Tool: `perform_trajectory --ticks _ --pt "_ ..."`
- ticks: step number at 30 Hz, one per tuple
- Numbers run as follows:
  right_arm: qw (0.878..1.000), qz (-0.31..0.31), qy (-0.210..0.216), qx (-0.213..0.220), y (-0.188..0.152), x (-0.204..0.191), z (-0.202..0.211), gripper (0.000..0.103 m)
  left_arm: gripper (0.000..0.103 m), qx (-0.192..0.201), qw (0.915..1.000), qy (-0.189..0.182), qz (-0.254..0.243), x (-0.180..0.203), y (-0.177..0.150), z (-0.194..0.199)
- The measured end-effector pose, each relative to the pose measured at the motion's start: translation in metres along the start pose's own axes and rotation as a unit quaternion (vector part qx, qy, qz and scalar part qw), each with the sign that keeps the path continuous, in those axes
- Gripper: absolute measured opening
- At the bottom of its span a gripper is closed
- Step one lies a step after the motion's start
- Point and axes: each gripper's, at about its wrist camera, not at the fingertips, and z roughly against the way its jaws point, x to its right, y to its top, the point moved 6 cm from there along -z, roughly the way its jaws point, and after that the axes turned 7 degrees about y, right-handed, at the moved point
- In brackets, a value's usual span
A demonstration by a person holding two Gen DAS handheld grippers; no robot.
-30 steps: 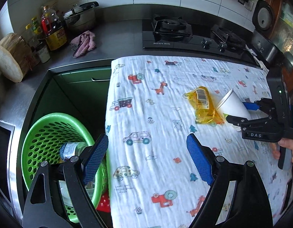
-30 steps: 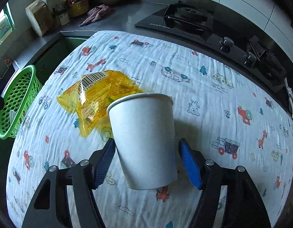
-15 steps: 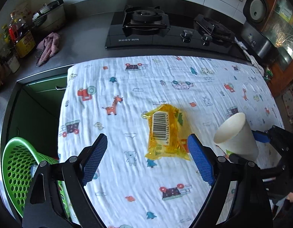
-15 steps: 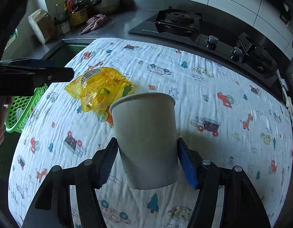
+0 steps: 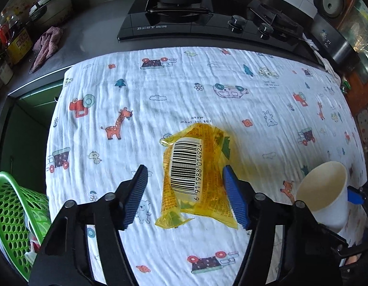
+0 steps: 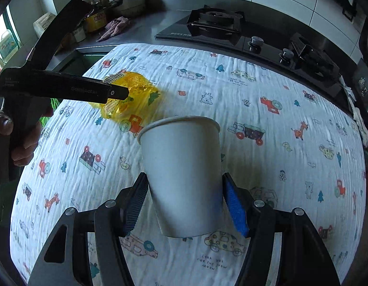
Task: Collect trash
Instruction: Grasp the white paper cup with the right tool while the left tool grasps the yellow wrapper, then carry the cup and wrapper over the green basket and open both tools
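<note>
Left gripper (image 5: pixel 185 196) has swung over from the basket (image 5: pixel 9 214), now spread wide, straddling the yellow wrapper (image 5: pixel 196 178). Right gripper (image 6: pixel 184 205) is still pinching the paper cup (image 6: pixel 182 174).

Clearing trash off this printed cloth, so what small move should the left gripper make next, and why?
Probably lower the left gripper and close it on the crumpled yellow plastic wrapper. Its blue-padded jaws stand open astride the wrapper, which lies flat on the cloth, while the right gripper already clamps the white paper cup.
</note>
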Motion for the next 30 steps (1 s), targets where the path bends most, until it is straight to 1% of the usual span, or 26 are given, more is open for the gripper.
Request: perform_trajectory --ticks 1,2,3,4,5,8,12,15,19,25,27,30 --pt "1.0 0.0 0.0 0.0 -0.001 -0.001 0.0 0.061 0.046 -0.001 1.0 -0.006 0.004 -0.001 -0.002 -0.001" --pt "1.0 0.0 0.0 0.0 -0.001 -0.002 0.001 0.061 0.039 -0.001 0.9999 -0.012 0.008 -0.001 -0.003 -0.001" --pt "1.0 0.001 0.0 0.0 -0.001 -0.004 0.001 0.061 0.037 0.002 0.9998 -0.014 0.011 -0.002 -0.004 0.001" --pt "1.0 0.001 0.001 0.001 -0.001 -0.006 0.002 0.061 0.031 0.006 0.9998 -0.016 0.011 -0.002 -0.006 0.003" --pt "1.0 0.002 0.003 0.002 -0.001 -0.009 0.003 0.061 0.027 0.011 0.9997 -0.017 0.009 -0.003 -0.008 0.007" --pt "1.0 0.01 0.004 0.005 -0.001 -0.02 0.006 0.061 0.023 0.025 0.9995 -0.019 0.01 -0.009 -0.015 0.022" --pt "1.0 0.022 0.011 0.009 0.0 -0.041 0.011 0.061 0.023 0.048 0.9981 -0.03 0.025 -0.027 -0.026 0.052" --pt "0.999 0.036 0.019 0.013 0.003 -0.061 0.014 0.061 0.023 0.068 0.997 -0.019 0.032 -0.05 -0.038 0.077" --pt "0.998 0.057 0.032 0.021 0.011 -0.093 0.018 0.061 0.023 0.088 0.9942 -0.016 0.059 -0.087 -0.056 0.107" --pt "0.994 0.085 0.055 0.031 0.027 -0.146 0.016 0.061 0.023 0.11 0.9896 0.026 0.089 -0.153 -0.088 0.141" --pt "0.993 0.093 0.064 0.033 0.034 -0.166 0.014 0.061 0.023 0.111 0.988 0.044 0.098 -0.177 -0.099 0.146" --pt "0.99 0.108 0.078 0.036 0.044 -0.199 0.008 0.061 0.023 0.104 0.9853 0.059 0.122 -0.216 -0.116 0.15"
